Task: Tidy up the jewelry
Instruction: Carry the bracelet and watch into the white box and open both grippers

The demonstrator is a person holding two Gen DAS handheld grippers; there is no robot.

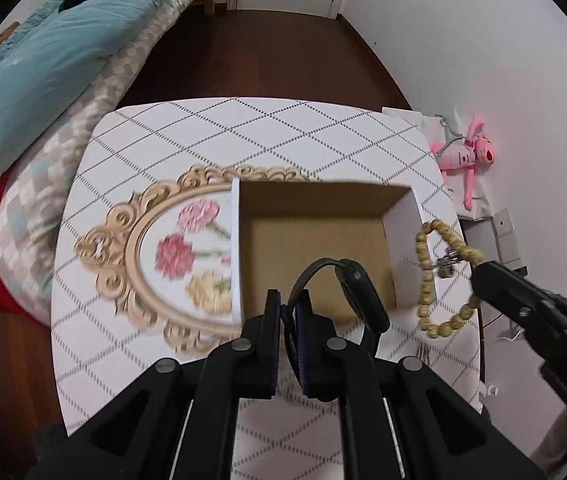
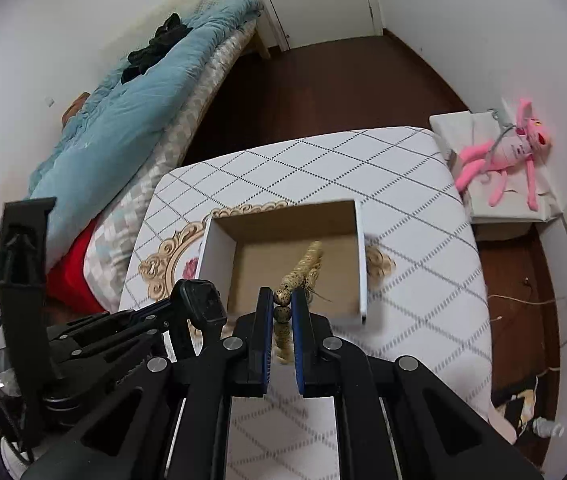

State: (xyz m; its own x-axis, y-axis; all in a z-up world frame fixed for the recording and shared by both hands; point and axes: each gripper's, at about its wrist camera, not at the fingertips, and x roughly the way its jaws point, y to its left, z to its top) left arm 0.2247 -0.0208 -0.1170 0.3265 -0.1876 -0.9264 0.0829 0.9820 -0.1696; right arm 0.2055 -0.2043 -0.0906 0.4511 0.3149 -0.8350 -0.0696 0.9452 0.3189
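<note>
The left gripper (image 1: 291, 308) is pointed steeply down over the near edge of the box (image 1: 315, 216), its jaws clamped together on the strap of a black watch (image 1: 359, 296) — the watch body is held up above the box's near right corner, and the strap loops over to the fingers. In the right wrist view the same gripper (image 2: 187, 304) is seen at the left, angled in towards the box with the watch (image 2: 203, 300) at its tip.

The right gripper (image 2: 283, 304) is likewise tilted downward, and its jaws are closed on a beaded bracelet (image 2: 303, 268), pinched at two beads, with the rest of the loop seen edge-on against the cardboard floor of the box (image 2: 219, 248). From the left wrist view the bracelet (image 1: 435, 276) is seen hanging as an open loop from the right gripper (image 1: 477, 270), beside the box's right wall, a small metal charm dangling at its top.

The box is open, brown inside and white outside, and is set on a table (image 1: 243, 132) with a diamond pattern, partly over a printed gilt frame (image 1: 123, 248) with flowers. On the right gripper's body the letters "DAS" can be read; the rest is cut off.
</note>
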